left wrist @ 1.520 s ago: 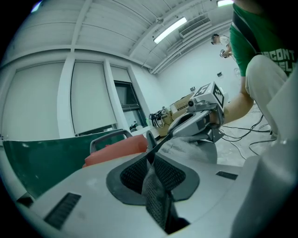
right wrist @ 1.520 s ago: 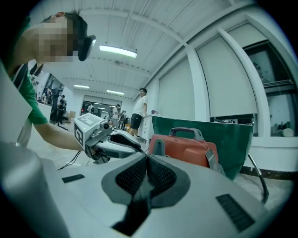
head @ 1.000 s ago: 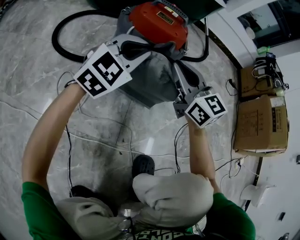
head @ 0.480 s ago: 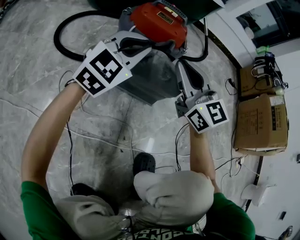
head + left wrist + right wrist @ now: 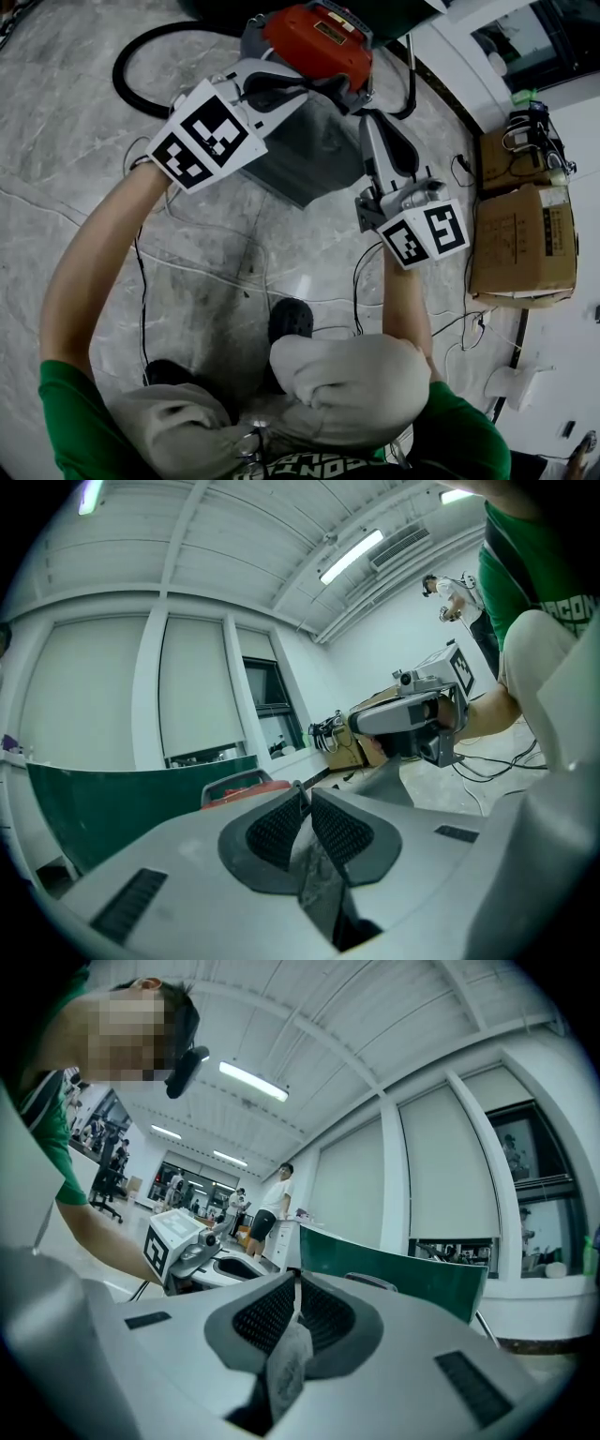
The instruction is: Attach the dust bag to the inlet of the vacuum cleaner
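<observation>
Near cardboard boxes (image 5: 522, 239) — left tool (image 5: 303, 803) and right tool (image 5: 295, 1286) clamp the dust bag (image 5: 314, 157).

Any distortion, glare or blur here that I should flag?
Head view: dim, dark at the corners, a small glare spot on the floor. Left gripper view: strong fisheye bending, ceiling light bright. Right gripper view: same fisheye; dust bag near the lens looks soft.

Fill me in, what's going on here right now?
A person is working with a gripper in each hand. The left gripper and the right gripper are each shut on the fabric of the grey dust bag, holding it spread between them just in front of the red vacuum cleaner. The inlet isn't visible, so I can't tell whether the bag is attached yet.
</observation>
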